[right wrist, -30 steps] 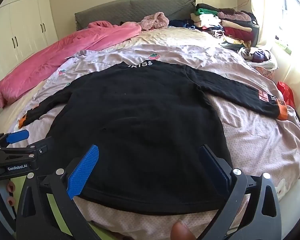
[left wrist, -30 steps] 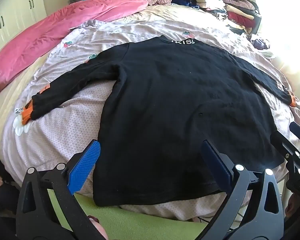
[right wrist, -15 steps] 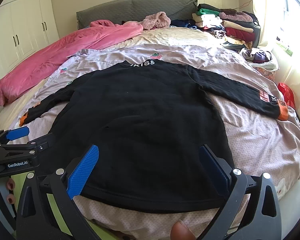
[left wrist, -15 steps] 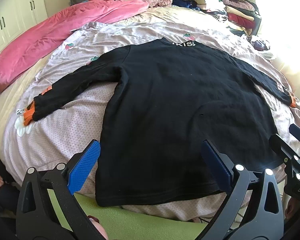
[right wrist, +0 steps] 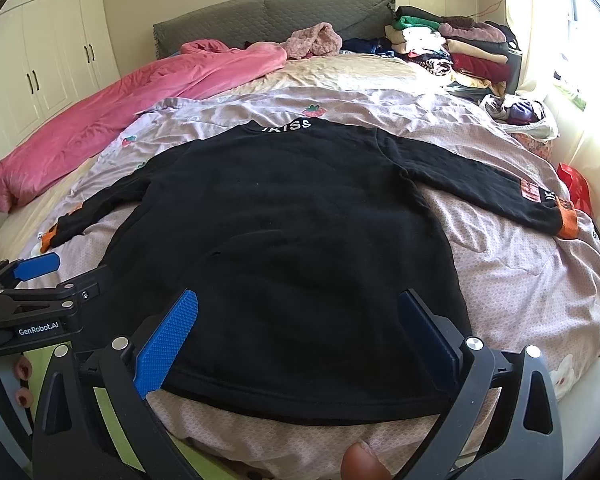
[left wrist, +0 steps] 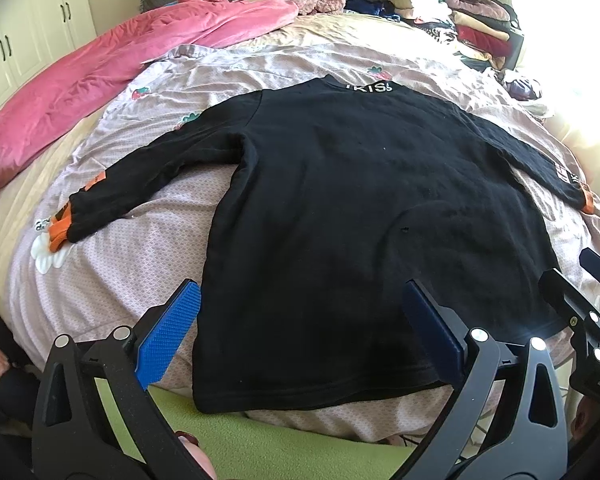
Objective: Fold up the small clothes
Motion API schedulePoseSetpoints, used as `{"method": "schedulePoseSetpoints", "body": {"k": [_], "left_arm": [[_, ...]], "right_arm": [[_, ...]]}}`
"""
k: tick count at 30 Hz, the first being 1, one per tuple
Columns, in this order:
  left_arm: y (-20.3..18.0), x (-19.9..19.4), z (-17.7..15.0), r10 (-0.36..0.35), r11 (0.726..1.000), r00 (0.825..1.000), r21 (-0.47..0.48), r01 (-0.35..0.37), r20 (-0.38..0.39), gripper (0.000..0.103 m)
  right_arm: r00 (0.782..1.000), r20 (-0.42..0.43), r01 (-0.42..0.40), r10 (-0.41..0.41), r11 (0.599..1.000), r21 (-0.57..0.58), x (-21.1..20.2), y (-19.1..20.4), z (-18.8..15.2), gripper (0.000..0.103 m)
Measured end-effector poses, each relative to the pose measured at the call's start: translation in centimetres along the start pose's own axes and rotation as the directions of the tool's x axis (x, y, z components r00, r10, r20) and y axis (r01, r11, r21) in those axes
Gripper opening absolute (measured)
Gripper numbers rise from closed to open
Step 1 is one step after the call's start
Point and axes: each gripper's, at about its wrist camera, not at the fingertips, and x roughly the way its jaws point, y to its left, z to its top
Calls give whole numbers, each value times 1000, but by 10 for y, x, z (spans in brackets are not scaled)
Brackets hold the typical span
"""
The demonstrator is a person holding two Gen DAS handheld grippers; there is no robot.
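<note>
A black long-sleeved sweater (left wrist: 360,208) lies flat on the bed, back up, collar far, both sleeves spread out with orange cuffs (left wrist: 58,230). It also shows in the right wrist view (right wrist: 292,240). My left gripper (left wrist: 300,332) is open and empty above the hem's left part. My right gripper (right wrist: 296,332) is open and empty above the hem's right part. Each gripper shows at the edge of the other's view, the right gripper (left wrist: 580,292) and the left gripper (right wrist: 56,276).
A pink duvet (left wrist: 112,68) lies along the bed's left side. Stacked folded clothes (right wrist: 456,48) sit at the far right by the headboard. A pale patterned sheet (right wrist: 520,280) covers the bed. White wardrobes (right wrist: 52,68) stand at left.
Both grippers have risen and drawn back slightly, so the sweater sits lower and fuller in view. The sweater has not moved.
</note>
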Motion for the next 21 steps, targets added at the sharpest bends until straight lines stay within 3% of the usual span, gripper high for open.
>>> {"method": "schedulePoseSetpoints", "body": {"k": [21], "left_arm": [[2, 4, 3, 13, 1000, 1000, -2, -13, -6, 94]], "right_arm": [[1000, 9, -14, 14, 1000, 1, 0, 1, 7, 99]]}}
